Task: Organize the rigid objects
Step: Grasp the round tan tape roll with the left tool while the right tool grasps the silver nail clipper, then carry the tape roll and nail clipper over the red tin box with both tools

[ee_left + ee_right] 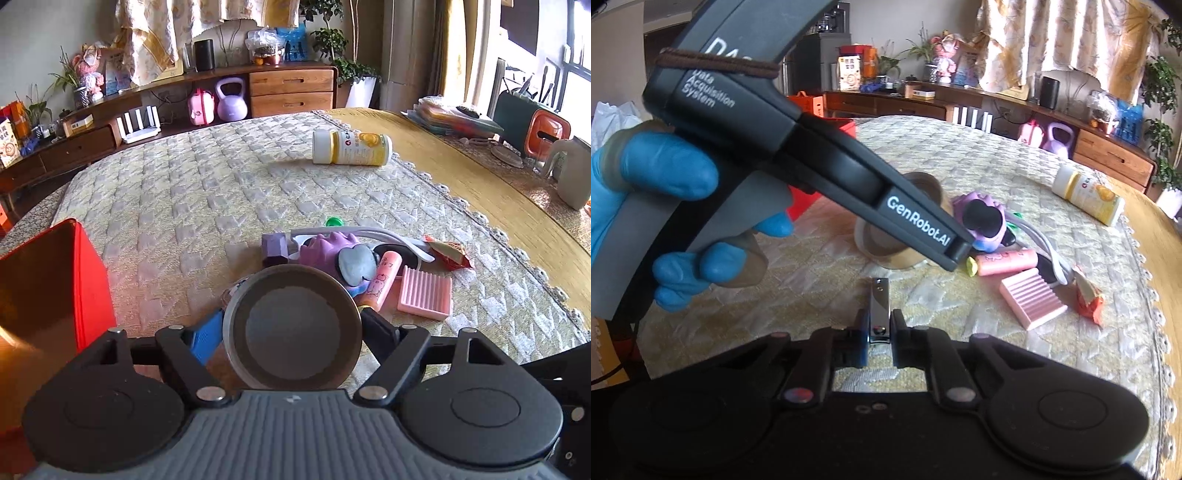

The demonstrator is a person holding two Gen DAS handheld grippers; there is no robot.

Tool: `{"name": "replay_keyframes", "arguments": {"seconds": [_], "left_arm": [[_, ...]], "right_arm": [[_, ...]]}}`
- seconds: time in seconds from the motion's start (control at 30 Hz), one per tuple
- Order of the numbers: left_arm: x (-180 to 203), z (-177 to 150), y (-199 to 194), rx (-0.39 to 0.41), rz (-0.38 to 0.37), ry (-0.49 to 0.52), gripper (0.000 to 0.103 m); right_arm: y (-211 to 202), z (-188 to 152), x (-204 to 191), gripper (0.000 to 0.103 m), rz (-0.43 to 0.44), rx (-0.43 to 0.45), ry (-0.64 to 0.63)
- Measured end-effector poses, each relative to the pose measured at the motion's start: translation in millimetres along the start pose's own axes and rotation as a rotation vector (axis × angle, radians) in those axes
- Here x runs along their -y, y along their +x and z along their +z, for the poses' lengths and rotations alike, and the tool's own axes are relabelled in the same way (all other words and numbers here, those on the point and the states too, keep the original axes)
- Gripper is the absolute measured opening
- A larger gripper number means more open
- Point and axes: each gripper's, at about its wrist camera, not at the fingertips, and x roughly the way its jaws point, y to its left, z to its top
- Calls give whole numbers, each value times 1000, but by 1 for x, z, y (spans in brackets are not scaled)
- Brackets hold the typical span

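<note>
The right gripper (879, 328) was clenched on a shiny metal nail clipper (878, 306) over the quilted cloth (960, 155). Only the left view showed the left gripper (291, 332) grasping a round tape roll (291, 326) beside the glossy red bin (85, 280); a wooden sideboard (291, 88) stood behind.

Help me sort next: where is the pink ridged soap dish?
The pink ridged soap dish lies right of centre on the quilted mat, beside the pink tube.

Two fisheye wrist views look steeply down over a quilted table (192, 192), close above it. Both share the clutter pile and the lying white bottle (351, 147); the right view also catches the left gripper (956, 254).
</note>
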Motion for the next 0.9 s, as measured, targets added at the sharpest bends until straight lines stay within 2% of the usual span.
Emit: {"name": "replay_keyframes", "arguments": {"seconds": [0.33, 0.53, 0.9], "left_arm": [[-13, 1, -19, -41, 75, -32, 79], [-22, 5, -45, -28, 96, -38, 79], [-62, 12, -85, -3, 150, -91, 79]], "right_arm": [[-14, 1, -6, 10, -67, 23, 52], [-23, 8, -9, 10, -93, 54, 36], [-37, 48, -11, 10, -79, 113, 39]]}}
